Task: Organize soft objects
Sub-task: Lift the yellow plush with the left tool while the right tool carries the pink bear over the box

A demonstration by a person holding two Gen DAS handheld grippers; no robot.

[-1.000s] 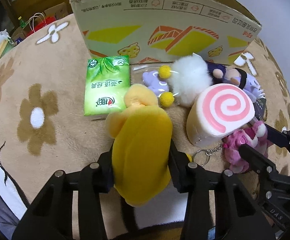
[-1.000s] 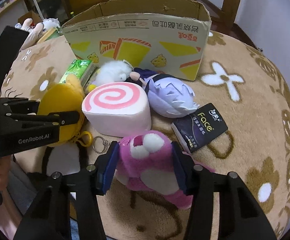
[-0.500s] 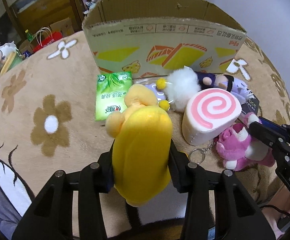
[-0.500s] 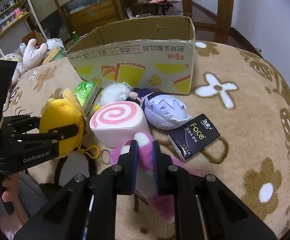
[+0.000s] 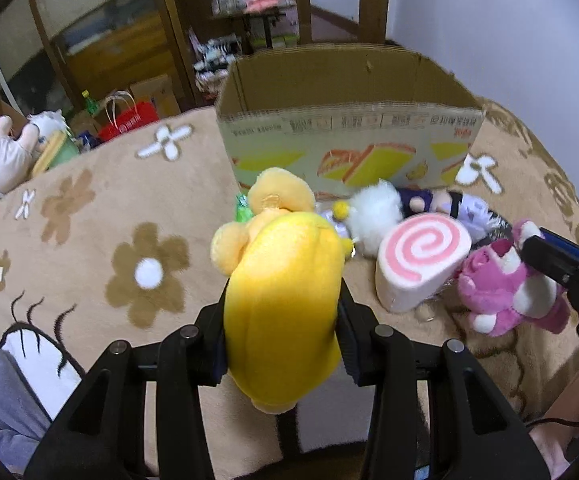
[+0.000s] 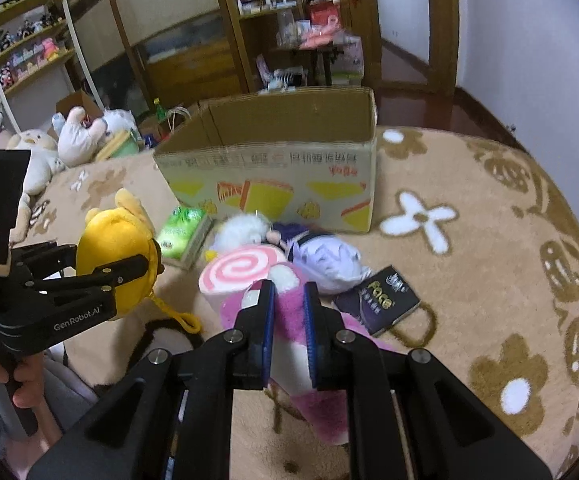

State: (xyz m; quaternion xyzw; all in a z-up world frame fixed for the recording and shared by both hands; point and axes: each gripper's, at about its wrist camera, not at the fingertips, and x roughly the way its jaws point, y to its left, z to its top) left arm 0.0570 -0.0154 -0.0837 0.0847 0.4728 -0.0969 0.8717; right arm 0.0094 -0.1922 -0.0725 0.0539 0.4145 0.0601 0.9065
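Carrying two plush toys toward the cardboard box [image 6: 273, 168].
Left claw [image 5: 281, 308] clamped on the yellow plush [image 5: 285, 292]; right claw [image 6: 289, 320] pinches the pink plush bear [image 6: 289, 308] narrowly, both above the bed; the thin pinch risks slipping, judging by fabric bunching; box interior hidden, frames motion-blurred.

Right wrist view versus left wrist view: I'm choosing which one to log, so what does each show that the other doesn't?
Only the right wrist view shows the black Face packet clearly and the hand gripping the left claw. Only the left shows the yellow plush between that claw's fingers from behind. Both show the cardboard box, pink swirl cushion and pink plush in the right claw.
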